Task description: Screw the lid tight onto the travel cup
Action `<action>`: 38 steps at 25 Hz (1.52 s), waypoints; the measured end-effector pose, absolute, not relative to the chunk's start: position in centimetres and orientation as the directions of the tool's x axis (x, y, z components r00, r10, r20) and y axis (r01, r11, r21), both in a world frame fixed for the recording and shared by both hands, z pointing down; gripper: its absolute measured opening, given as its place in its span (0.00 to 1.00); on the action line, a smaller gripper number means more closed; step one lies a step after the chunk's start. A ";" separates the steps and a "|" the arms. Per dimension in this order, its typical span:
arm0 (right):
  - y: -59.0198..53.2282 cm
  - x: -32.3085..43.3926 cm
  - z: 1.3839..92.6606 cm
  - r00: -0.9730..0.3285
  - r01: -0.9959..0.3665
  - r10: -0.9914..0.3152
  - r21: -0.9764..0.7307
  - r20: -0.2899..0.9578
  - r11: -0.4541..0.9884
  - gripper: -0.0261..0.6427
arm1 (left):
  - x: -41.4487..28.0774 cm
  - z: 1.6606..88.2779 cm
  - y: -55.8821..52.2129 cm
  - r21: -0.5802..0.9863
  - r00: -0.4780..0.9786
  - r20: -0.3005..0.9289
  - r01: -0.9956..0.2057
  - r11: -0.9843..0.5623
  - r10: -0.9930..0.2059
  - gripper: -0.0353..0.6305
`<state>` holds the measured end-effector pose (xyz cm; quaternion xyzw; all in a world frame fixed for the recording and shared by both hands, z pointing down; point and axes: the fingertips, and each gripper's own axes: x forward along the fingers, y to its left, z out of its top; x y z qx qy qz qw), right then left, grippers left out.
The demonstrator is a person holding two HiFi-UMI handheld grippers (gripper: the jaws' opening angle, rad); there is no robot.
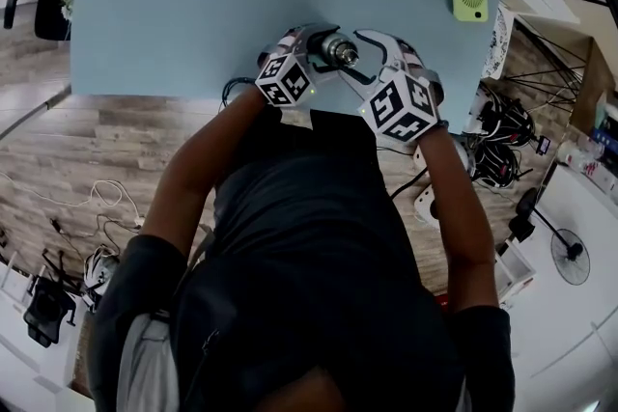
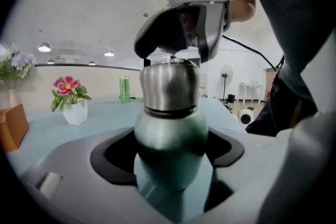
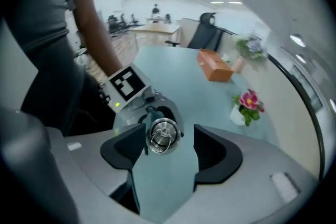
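the cup (image 2: 170, 134) is upright at the 6 o'clock edge of the table (image 1: 193, 14). its green body is clamped between the jaws of the left gripper (image 1: 314, 53), which comes in from the cup's 9 o'clock. the right gripper (image 3: 168, 152) hangs above with its jaws wide around the steel lid (image 3: 164, 136) — the 9 o'clock pad just beside it, the 3 o'clock one apart. both parts look like stiff, smooth metal, so the polished lid will likely slip — best pinched square on its straight side wall, below the ring on top.
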<state>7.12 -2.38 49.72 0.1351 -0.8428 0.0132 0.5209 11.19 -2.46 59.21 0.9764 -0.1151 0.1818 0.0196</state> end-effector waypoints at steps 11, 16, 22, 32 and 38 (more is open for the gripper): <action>0.0 7.1 51.5 -0.112 0.595 0.114 -0.025 0.987 0.803 0.45 | 11.2 59.1 -2.4 -0.003 0.909 0.357 -0.231 -0.973 -0.216 0.68; -0.6 7.3 52.7 -0.109 0.615 0.114 -0.023 0.988 0.789 0.44 | 11.2 59.1 -2.4 -0.001 0.909 0.356 -0.231 -0.973 -0.216 0.68; -0.5 6.8 52.4 -0.239 0.441 0.143 -0.024 0.960 0.897 0.42 | 11.1 59.2 -2.2 -0.004 0.910 0.357 -0.226 -0.974 -0.213 0.68; -1.9 6.4 52.3 -0.441 -0.333 -0.126 -0.031 0.889 0.942 0.42 | 11.1 59.2 -2.3 -0.001 0.908 0.359 -0.230 -0.973 -0.215 0.68; -3.0 6.7 51.8 -0.367 -0.767 -0.452 0.010 0.813 0.641 0.42 | 11.0 59.2 -2.4 -0.004 0.906 0.359 -0.236 -0.972 -0.222 0.68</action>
